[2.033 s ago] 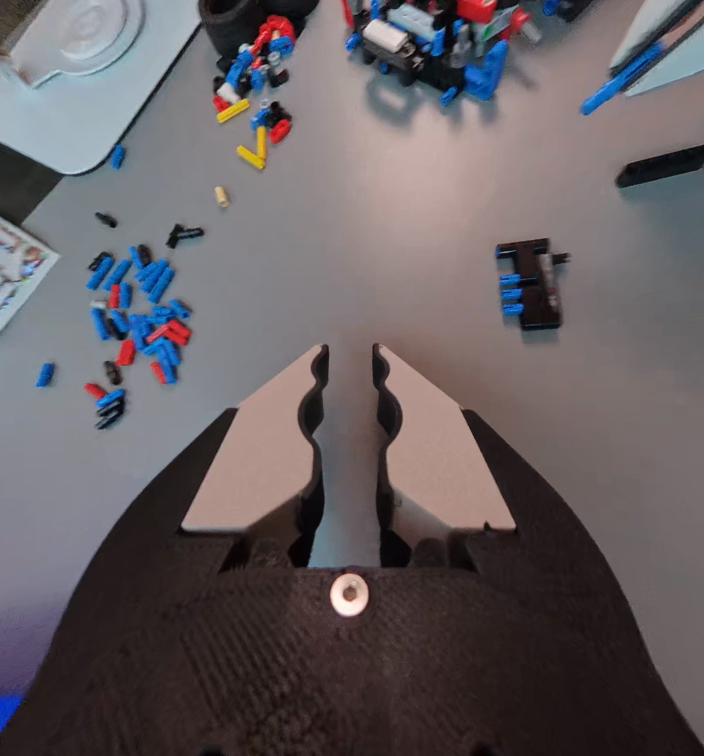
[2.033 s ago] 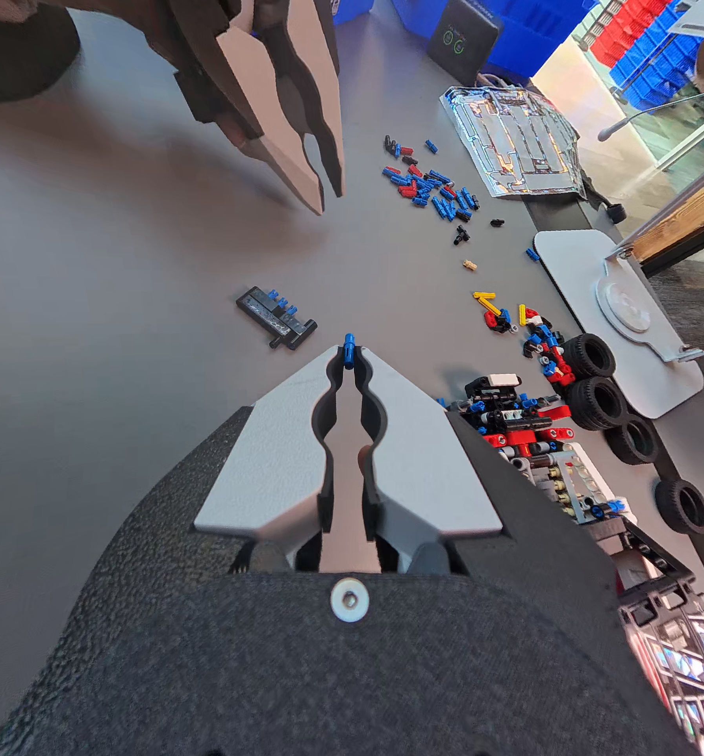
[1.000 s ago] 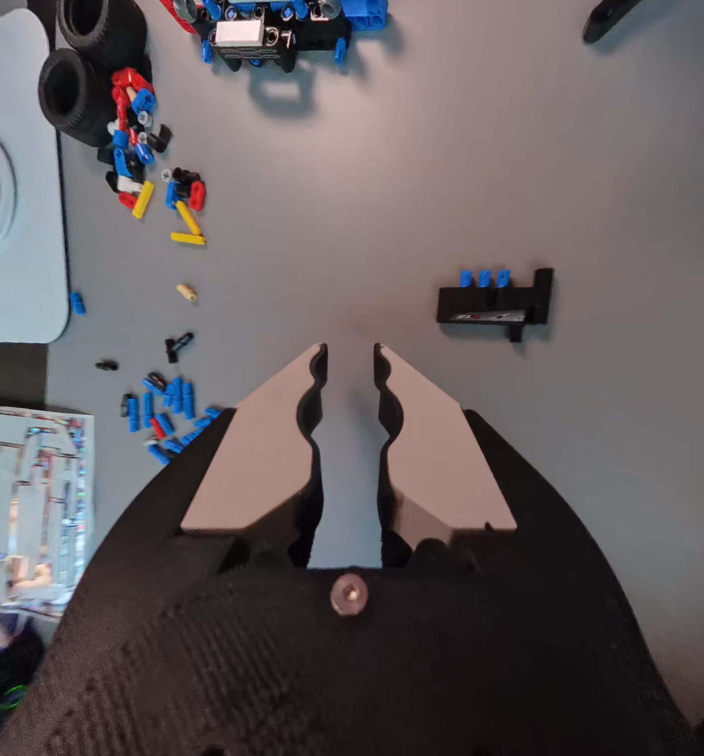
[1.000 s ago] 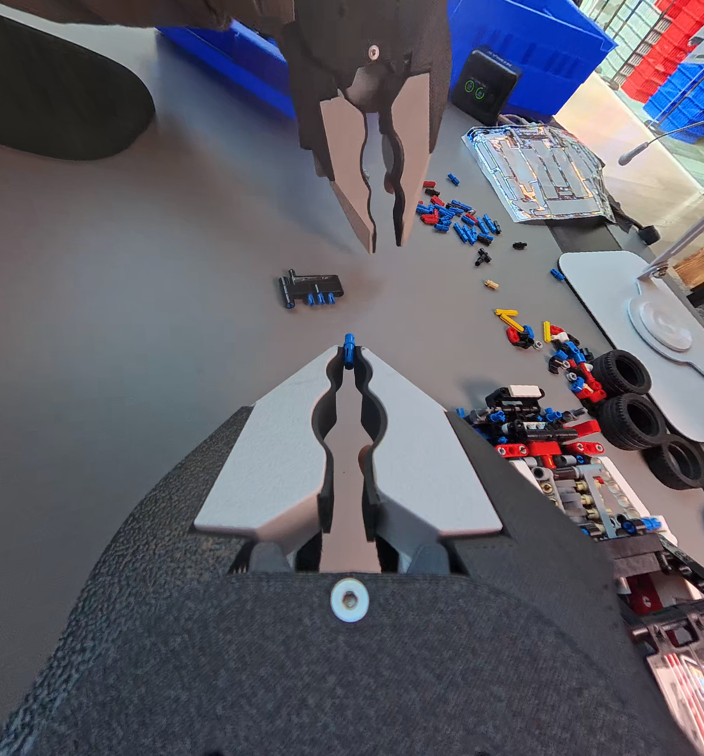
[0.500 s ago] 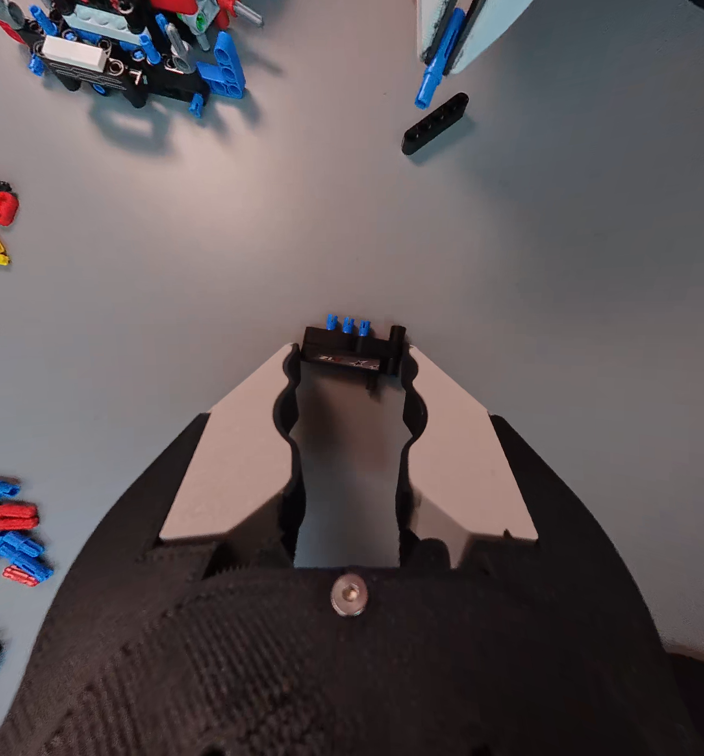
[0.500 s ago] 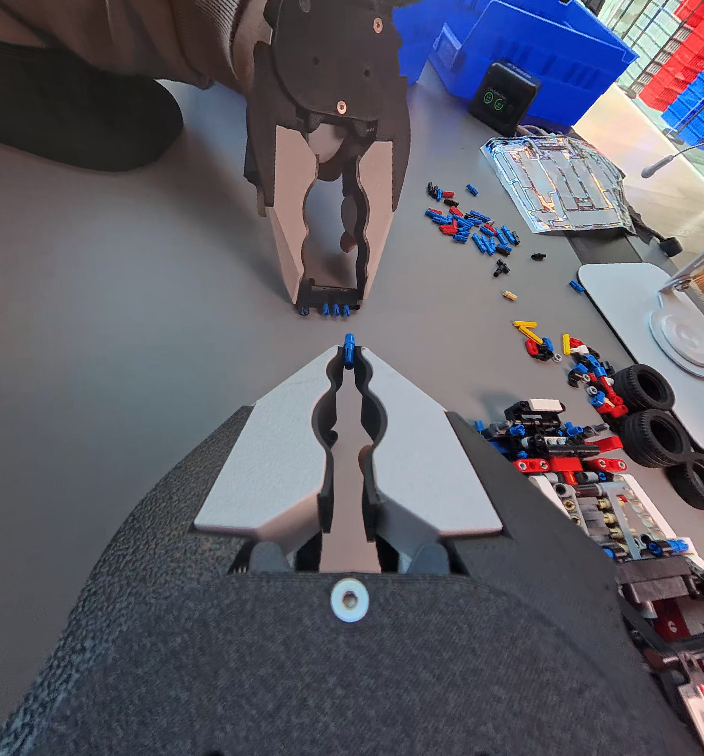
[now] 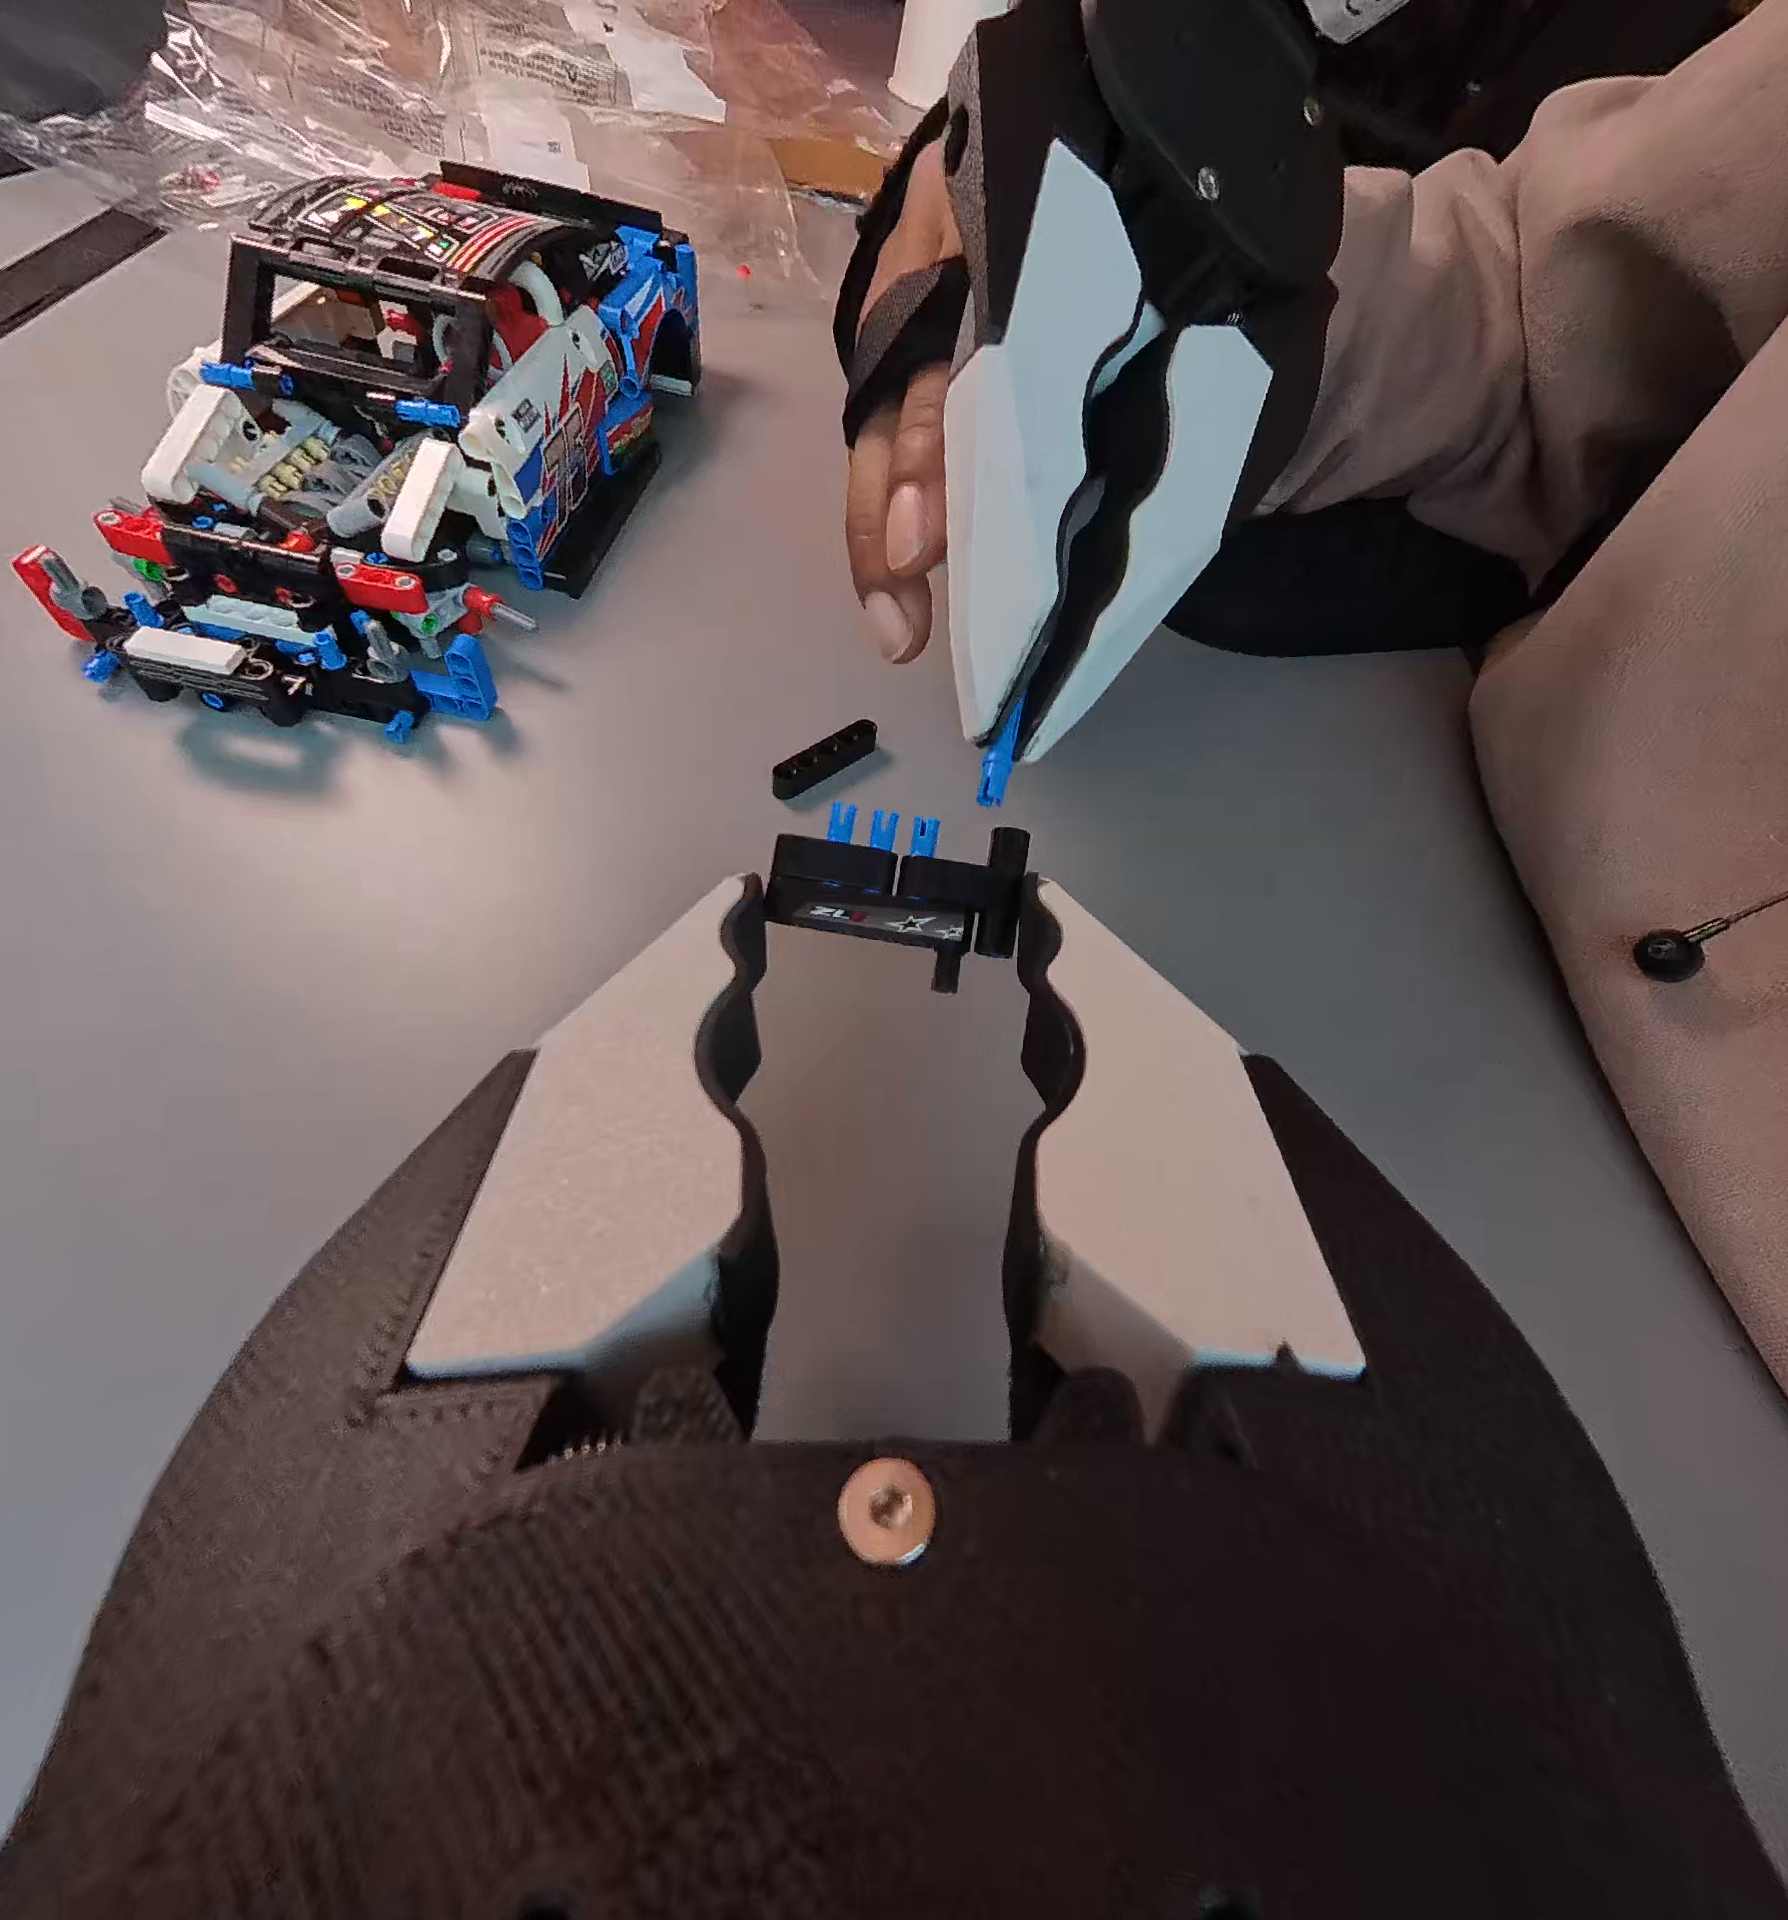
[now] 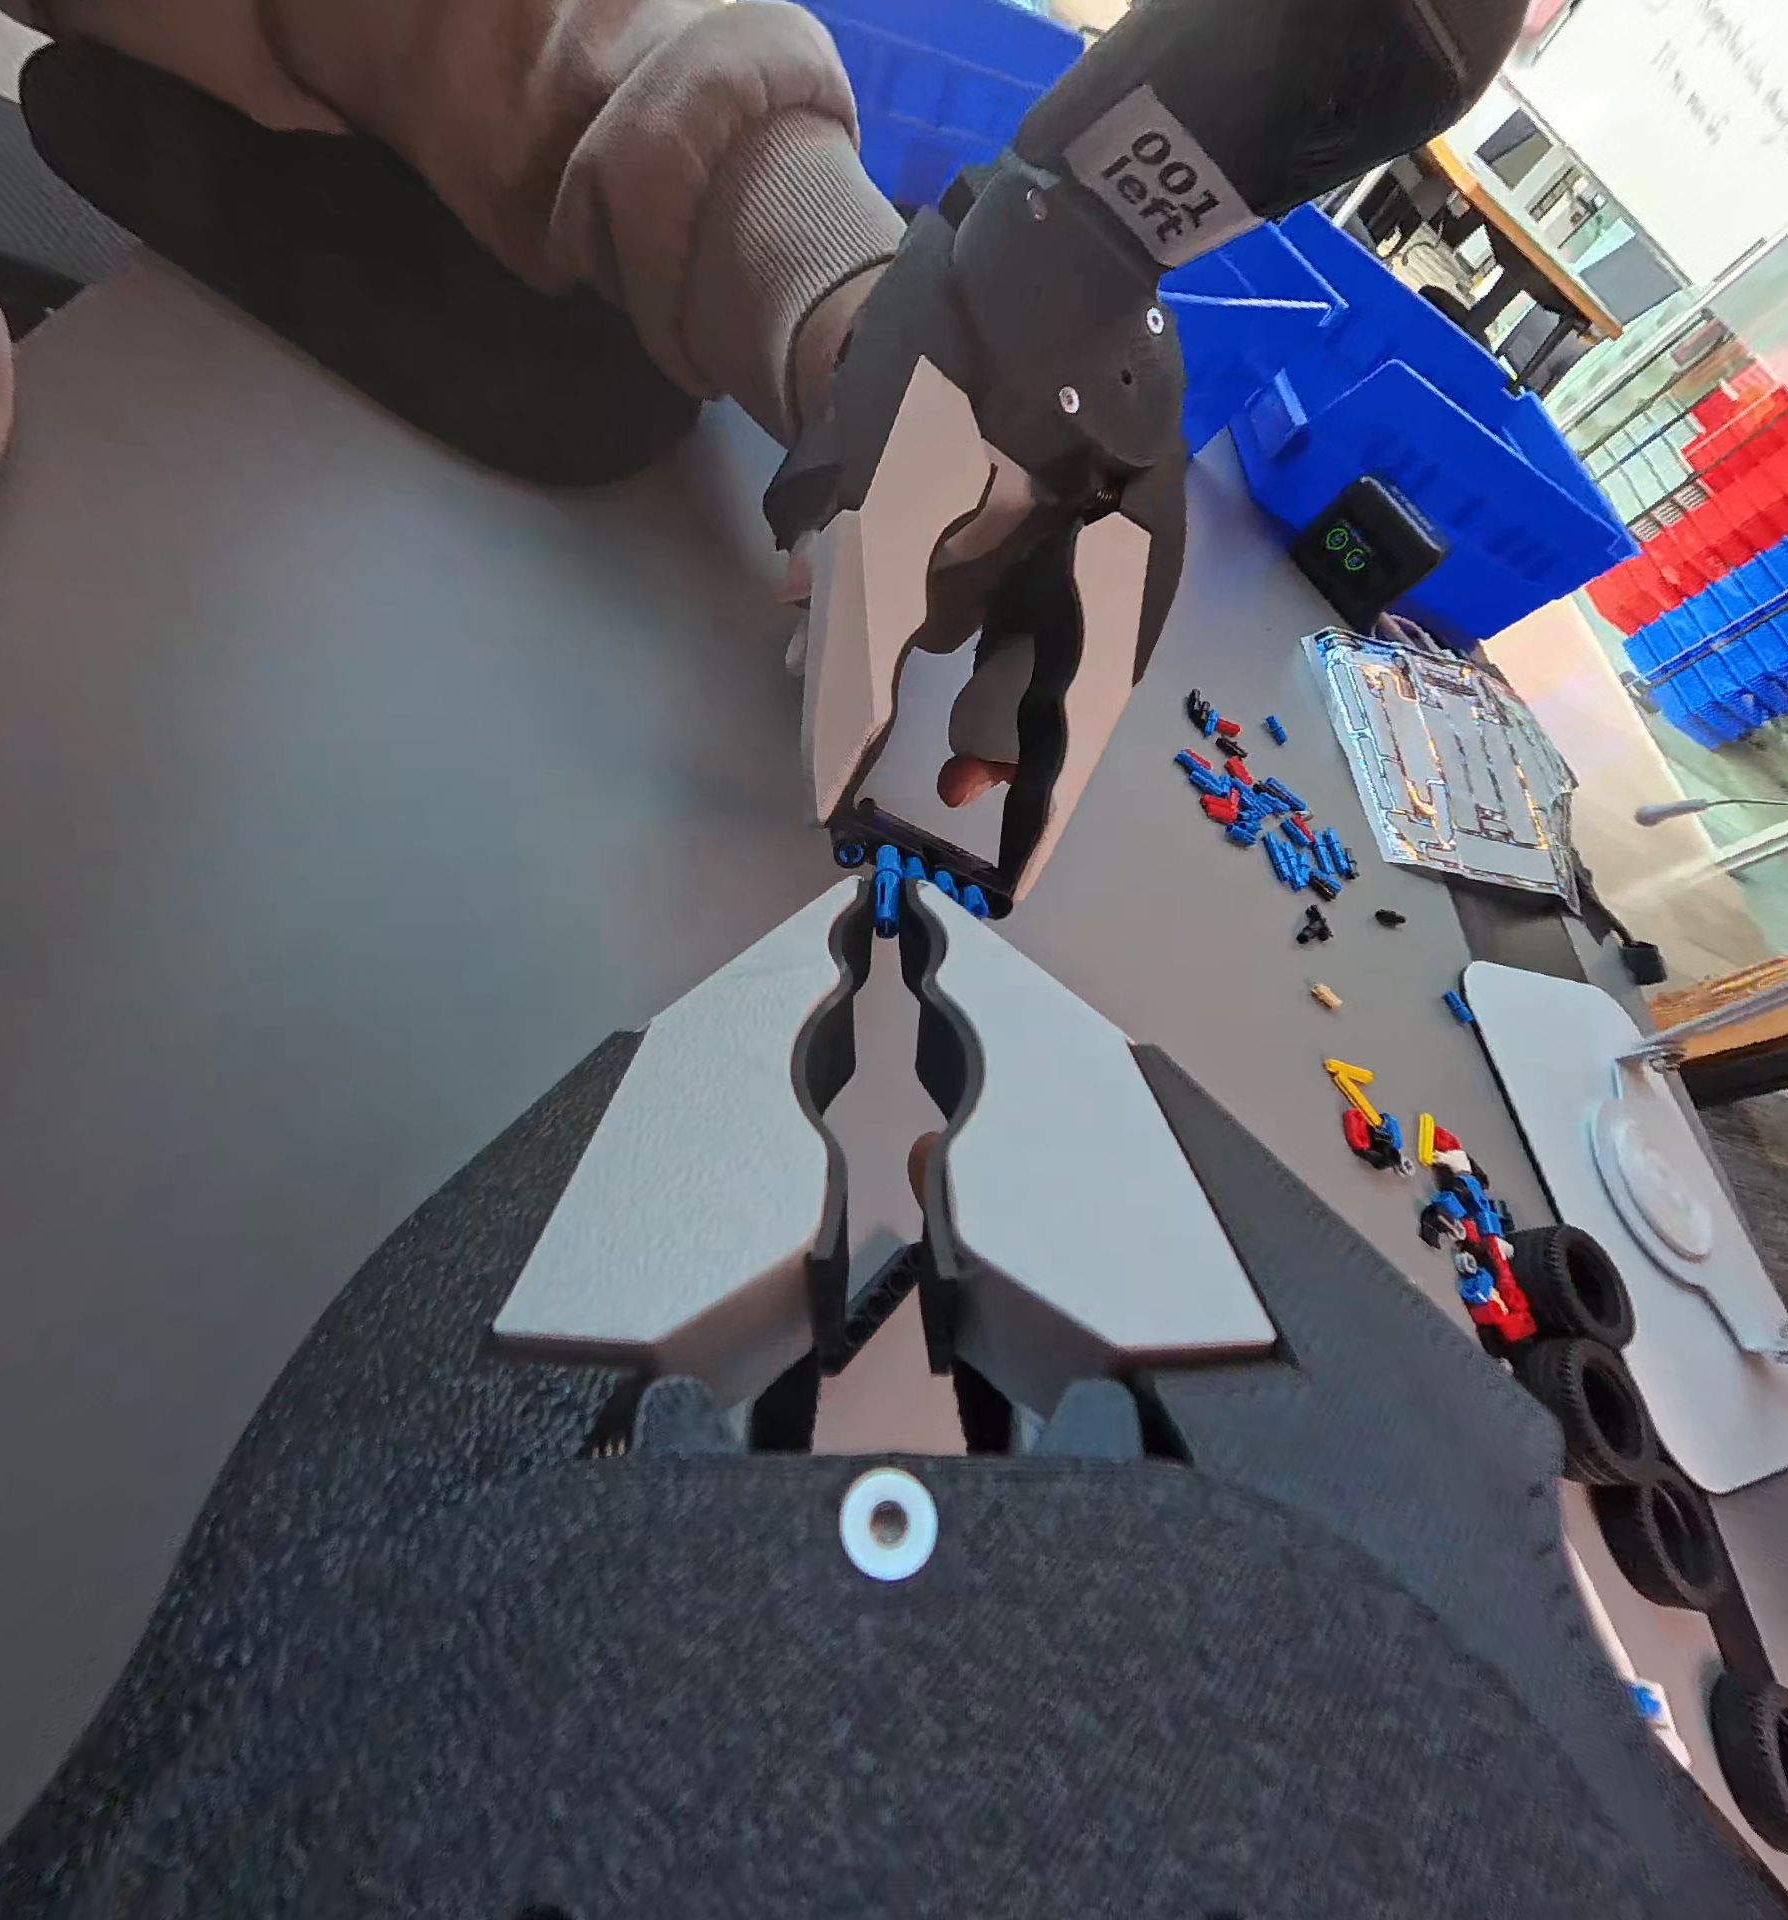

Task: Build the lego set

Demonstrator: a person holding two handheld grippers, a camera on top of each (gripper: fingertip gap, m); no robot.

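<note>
Between left gripper (image 7: 895, 902) tips: black sub-assembly (image 7: 895, 902); blue pin (image 7: 996, 767) just above.

Even, soft indoor light; faint shadows under parts. Daylight perhaps glares at the right view's far edge. Wide-angle bending warps borders.

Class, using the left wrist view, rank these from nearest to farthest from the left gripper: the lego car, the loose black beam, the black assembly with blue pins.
1. Black assembly: between the left gripper fingertips.
2. Black beam: just beyond, slightly left.
3. Lego car: far left.
</note>
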